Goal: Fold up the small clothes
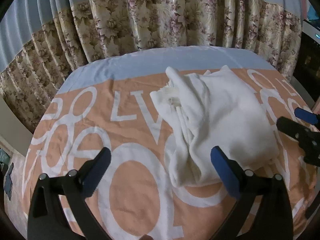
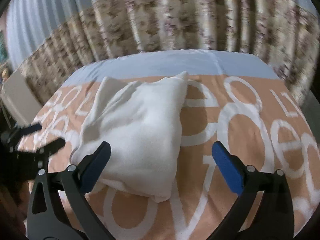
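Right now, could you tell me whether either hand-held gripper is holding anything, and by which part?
Nothing is held. The left hand-held gripper and right hand-held gripper both stand open over the folded white garment, pads clear of it.

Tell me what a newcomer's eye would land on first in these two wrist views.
First, the white garment, bundled into a loose fold in the middle of the bed. Next, the orange cover beneath it, printed with big white letters and rings, and the flowered curtain hanging behind the bed. Both the left gripper and the right gripper stand open at the garment's near edge, holding nothing.
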`<state>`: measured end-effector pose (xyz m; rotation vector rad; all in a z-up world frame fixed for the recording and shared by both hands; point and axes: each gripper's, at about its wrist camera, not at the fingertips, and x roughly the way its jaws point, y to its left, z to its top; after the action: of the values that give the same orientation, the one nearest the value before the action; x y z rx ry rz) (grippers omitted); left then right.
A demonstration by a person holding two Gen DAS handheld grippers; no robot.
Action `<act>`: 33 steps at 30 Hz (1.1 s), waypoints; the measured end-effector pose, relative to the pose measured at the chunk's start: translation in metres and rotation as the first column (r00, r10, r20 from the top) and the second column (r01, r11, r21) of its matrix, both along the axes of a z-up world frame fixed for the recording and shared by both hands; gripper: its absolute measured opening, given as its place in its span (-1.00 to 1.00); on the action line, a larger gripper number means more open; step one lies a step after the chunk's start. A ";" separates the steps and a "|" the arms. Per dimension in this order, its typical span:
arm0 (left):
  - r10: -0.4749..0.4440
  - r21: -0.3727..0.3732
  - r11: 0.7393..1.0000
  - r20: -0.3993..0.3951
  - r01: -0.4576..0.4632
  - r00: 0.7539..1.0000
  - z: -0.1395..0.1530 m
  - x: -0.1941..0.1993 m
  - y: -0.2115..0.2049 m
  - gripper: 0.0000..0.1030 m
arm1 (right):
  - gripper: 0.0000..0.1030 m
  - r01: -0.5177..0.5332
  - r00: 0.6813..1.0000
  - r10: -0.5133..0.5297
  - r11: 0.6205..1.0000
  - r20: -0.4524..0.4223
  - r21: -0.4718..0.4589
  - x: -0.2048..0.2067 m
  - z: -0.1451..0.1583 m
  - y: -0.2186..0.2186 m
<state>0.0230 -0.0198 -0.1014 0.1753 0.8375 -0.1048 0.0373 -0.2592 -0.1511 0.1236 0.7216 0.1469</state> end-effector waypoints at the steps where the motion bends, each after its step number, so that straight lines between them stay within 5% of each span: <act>1: 0.002 0.006 1.000 0.002 -0.002 1.000 -0.001 -0.003 0.000 0.94 | 0.94 0.016 1.000 -0.016 1.000 -0.004 -0.009 -0.002 -0.001 0.001; 9: 0.028 -0.018 0.999 0.033 -0.028 0.999 -0.001 -0.023 -0.001 0.94 | 0.94 0.047 0.997 -0.042 0.996 0.063 -0.070 -0.021 -0.010 0.021; 20: 0.096 -0.061 0.994 0.025 -0.095 0.995 0.000 -0.036 0.007 0.94 | 0.94 0.089 0.996 -0.087 0.993 0.021 -0.077 -0.038 -0.007 0.017; 33: 0.093 -0.130 0.988 0.037 -0.087 0.995 0.031 -0.045 0.014 0.94 | 0.94 0.132 0.990 -0.124 0.985 0.073 -0.113 -0.063 0.023 0.014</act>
<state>-0.0216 -0.0059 -0.0705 0.0186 0.7922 -0.0698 -0.0259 -0.2448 -0.1278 0.0519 0.6525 -0.0143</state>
